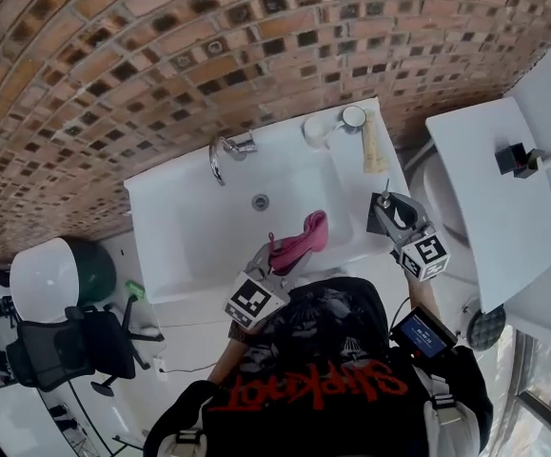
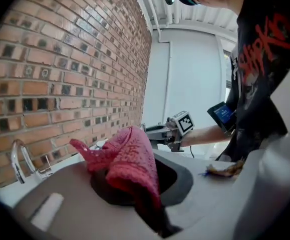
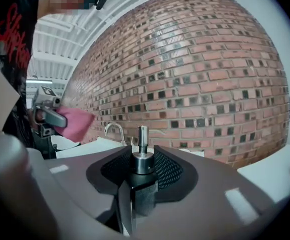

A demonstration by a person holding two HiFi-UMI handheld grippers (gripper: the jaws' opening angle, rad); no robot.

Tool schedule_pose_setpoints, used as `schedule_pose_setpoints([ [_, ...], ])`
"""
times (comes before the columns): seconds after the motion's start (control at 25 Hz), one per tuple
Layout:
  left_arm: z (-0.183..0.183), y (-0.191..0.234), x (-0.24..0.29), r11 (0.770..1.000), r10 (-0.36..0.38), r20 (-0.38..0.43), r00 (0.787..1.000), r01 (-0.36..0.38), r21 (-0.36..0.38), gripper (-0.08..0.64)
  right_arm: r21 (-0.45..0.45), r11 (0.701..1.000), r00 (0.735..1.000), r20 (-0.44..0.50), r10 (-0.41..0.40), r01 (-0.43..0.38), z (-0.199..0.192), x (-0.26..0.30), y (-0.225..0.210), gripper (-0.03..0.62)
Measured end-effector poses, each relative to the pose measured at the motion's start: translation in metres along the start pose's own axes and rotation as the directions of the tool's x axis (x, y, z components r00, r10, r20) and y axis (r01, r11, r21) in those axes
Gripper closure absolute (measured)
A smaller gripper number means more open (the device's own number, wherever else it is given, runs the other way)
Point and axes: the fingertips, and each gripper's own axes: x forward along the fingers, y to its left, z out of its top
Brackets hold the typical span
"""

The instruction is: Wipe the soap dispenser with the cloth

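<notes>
Right gripper [image 1: 392, 215]: jaws part-open, clamped on soap dispenser [image 3: 142, 160], which is upright with pump up, over the sink's [image 1: 175, 219] right front corner. Left gripper [image 1: 277, 258]: jaws pinch cloth [image 2: 127, 159] over the sink's front rim. The two look apart, so the cloth likely needs to travel right.

cloth [image 2: 129, 159]: pink nubby fabric; soap dispenser [image 3: 142, 164]: shiny metal top; wall [image 3: 210, 74]: rough brick

- The right claw [image 3: 142, 173] is gripping the soap dispenser [image 3: 142, 161] at lower centre, both jaws pressing on its dark body.
- The dispenser is standing upright, its metal pump stem pointing up.
- At the left edge, the left claw [image 3: 47, 115] is holding the pink cloth [image 3: 77, 124], well apart.
- A faucet [image 3: 114, 130] is showing before the brick wall [image 3: 195, 74].
</notes>
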Motion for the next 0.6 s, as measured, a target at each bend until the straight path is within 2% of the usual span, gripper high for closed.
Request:
schedule_pose_setpoints([
  [0.12, 0.01, -0.013, -0.007, 0.995, 0.02, 0.053, 0.998, -0.025, 0.101, 0.511, 0.008, 1.0, 0.999, -0.047, 0.003, -0.003, -0.023, 0.033, -0.015, 0.46],
  [0.2, 0.015, -0.028, -0.003, 0.99, 0.01, 0.093, 0.996, -0.022, 0.138, 0.511, 0.012, 0.999, 0.997, -0.066, 0.032, -0.031, -0.029, 0.049, -0.022, 0.46],
  [0.36, 0.005, -0.055, 0.012, 0.998, -0.032, 0.095, 0.995, 0.027, 0.048, 0.512, 0.001, 0.996, 0.992, -0.087, 0.091, -0.091, -0.035, 0.064, -0.026, 0.46],
  [0.48, -0.002, -0.054, 0.016, 0.999, -0.029, 0.066, 0.997, 0.031, -0.027, 0.512, -0.005, 0.993, 0.988, -0.098, 0.116, -0.117, -0.039, 0.07, -0.022, 0.46],
  [0.6, -0.007, -0.048, 0.022, 0.997, -0.047, 0.036, 0.998, 0.049, -0.058, 0.512, 0.012, 0.992, 0.988, -0.092, 0.128, -0.127, -0.039, 0.073, -0.019, 0.46],
])
